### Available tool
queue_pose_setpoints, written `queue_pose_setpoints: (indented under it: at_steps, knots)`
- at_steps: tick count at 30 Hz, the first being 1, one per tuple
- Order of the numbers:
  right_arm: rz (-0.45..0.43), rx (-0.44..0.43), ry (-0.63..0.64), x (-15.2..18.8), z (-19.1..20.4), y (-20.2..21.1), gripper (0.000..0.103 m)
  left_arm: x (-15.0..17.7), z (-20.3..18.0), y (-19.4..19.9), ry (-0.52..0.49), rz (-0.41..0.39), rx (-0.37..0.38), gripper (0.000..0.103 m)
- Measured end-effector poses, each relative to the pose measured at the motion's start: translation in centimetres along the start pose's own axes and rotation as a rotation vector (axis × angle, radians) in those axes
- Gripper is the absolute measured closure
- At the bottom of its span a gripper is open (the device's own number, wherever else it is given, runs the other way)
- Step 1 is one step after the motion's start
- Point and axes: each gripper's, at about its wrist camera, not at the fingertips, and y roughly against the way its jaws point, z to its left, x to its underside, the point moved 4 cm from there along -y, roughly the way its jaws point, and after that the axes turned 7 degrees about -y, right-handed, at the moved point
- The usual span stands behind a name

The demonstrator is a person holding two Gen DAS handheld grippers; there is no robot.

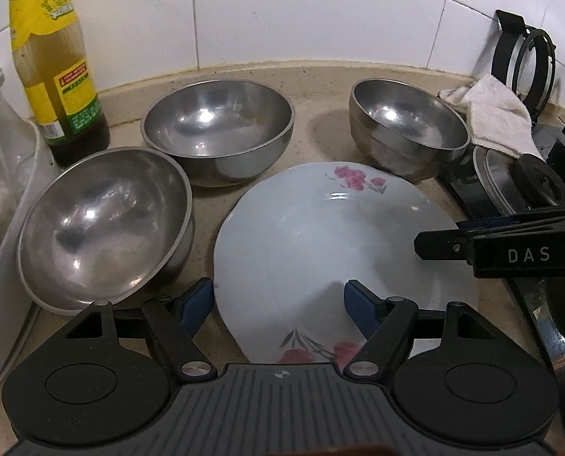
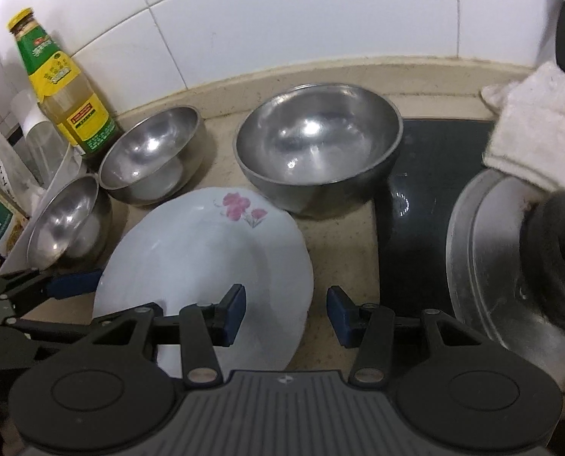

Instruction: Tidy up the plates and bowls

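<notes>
Counter [image 1: 316, 133]: tongs [image 1: 276, 309] open astride plate [image 1: 320, 235]

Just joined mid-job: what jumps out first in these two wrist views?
A white plate with pink flowers lies flat at the centre of the beige counter, both grippers poised open at its near edge. Three steel bowls ring it: one at its left, one behind, one back right. A yellow-labelled bottle stands upright back left by the tiled wall.
</notes>
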Motion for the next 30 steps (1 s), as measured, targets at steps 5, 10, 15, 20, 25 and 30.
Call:
queue_pose_setpoints:
  at_steps: [5, 10, 15, 20, 25, 30]
  knots:
    - [0.006, -0.010, 0.025, -0.1, 0.4, -0.2, 0.071, -0.1, -0.1, -0.1, 0.004, -0.004, -0.005, 0.021]
    - [0.038, -0.031, 0.015, 0.8, -0.1, 0.9, 0.074, 0.6, -0.3, 0.9, 0.012, 0.008, 0.016, 0.024]
    - [0.070, -0.022, -0.010, 2.7, -0.8, 2.7, 0.073, 1.9, -1.6, 2.0, -0.044, 0.009, 0.062, 0.024]
    - [0.081, -0.069, -0.058, 3.7, -2.0, 3.6, 0.072, 1.9, -0.5, 1.4, -0.013, 0.011, 0.061, 0.018]
    - [0.051, -0.075, 0.065, 4.2, -0.5, 3.5, 0.055, 1.3, -0.9, 0.9, -0.014, -0.006, 0.078, 0.023]
    - [0.009, 0.011, 0.117, 4.8, 0.4, 3.5, 0.064, 1.5, -1.5, 1.2, 0.013, -0.013, 0.050, 0.028]
